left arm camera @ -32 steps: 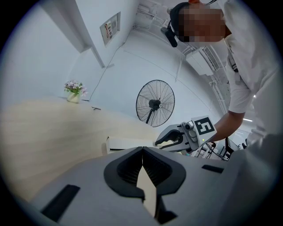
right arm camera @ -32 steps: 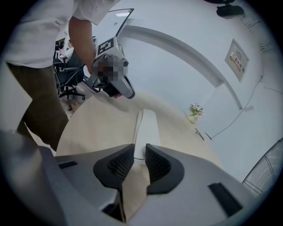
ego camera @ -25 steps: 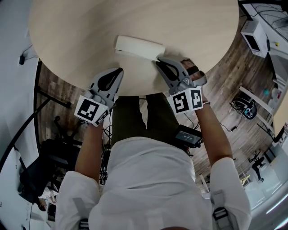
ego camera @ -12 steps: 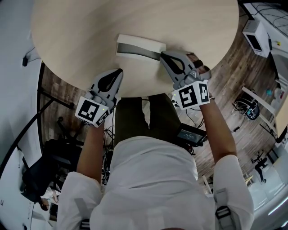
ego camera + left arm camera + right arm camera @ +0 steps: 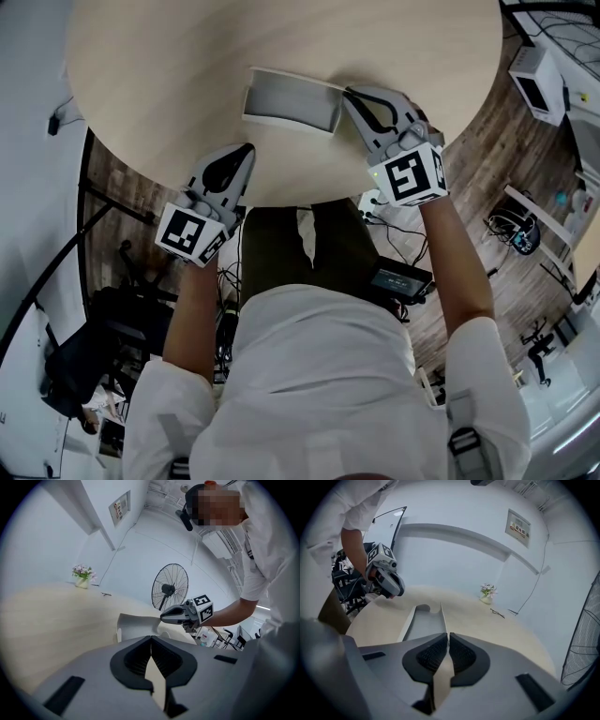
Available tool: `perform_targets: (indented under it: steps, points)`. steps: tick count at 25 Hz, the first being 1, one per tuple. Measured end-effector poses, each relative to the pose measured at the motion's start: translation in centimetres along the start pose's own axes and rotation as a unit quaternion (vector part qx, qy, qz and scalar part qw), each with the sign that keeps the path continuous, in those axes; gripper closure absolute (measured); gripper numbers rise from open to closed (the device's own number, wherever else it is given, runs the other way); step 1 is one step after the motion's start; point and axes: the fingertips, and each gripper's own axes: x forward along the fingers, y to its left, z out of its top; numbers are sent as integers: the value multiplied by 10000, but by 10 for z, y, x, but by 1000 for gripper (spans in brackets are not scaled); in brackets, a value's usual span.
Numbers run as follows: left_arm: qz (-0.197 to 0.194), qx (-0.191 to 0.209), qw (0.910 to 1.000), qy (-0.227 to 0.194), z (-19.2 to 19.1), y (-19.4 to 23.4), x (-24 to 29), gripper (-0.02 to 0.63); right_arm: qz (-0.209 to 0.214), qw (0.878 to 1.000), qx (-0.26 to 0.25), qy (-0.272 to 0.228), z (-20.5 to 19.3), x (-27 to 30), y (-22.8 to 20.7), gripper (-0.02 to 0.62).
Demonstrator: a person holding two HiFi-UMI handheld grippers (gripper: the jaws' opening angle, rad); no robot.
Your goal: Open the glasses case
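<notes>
- The glasses case [image 5: 286, 101] lies on the counter [image 5: 169, 56] at the upper middle of the head view, its long side across the frame; its grey inside shows, so we judge the opening to be under way but not finished.
- The right claw [image 5: 349, 94] sits at the case's right end, just right of centre in the frame; its jaws are clamped on the thin edge of the lid [image 5: 442, 615], which runs straight in between them in the right gripper view.
- The left claw [image 5: 247, 150] rests at the counter's near edge, lower left of the case and apart from it; its jaws are together with nothing between them.
- The step in hand, as we read it, is swinging the lid open with the right claw.
- The next move calls for turning the lid further about its hinge with a firm pinch on that thin edge; the body lies free on the counter and could slide or tip, so we would bring the left claw up to steady its left end.
</notes>
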Motion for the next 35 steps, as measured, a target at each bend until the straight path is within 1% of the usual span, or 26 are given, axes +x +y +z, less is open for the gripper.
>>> perform_targets:
  steps: [3, 7, 14, 21, 27, 31, 35]
  points:
    - [37, -10, 10000, -9, 6, -2, 17, 591, 81, 9999, 38, 59, -16, 3, -18, 563]
    - [66, -26, 10000, -22, 9, -1, 20, 591, 151, 9997, 178, 66, -23, 8, -25, 563]
    - [135, -97, 9999, -27, 5, 3, 14, 591, 209, 9993, 322, -15, -19, 13, -25, 561]
    - [76, -74, 9999, -40, 8, 1, 20, 591, 183, 9990, 401, -53, -21, 15, -27, 561]
    - [31, -55, 10000, -22, 10, 0, 24, 591, 395, 9984, 404, 2, -27, 12, -20, 558]
    - [-9, -49, 10000, -25, 14, 1, 25, 591, 383, 9983, 425, -103, -21, 7, -21, 517]
    - [-31, -15, 10000, -57, 21, -5, 7, 591, 282, 9981, 491, -240, 2, -11, -12, 509]
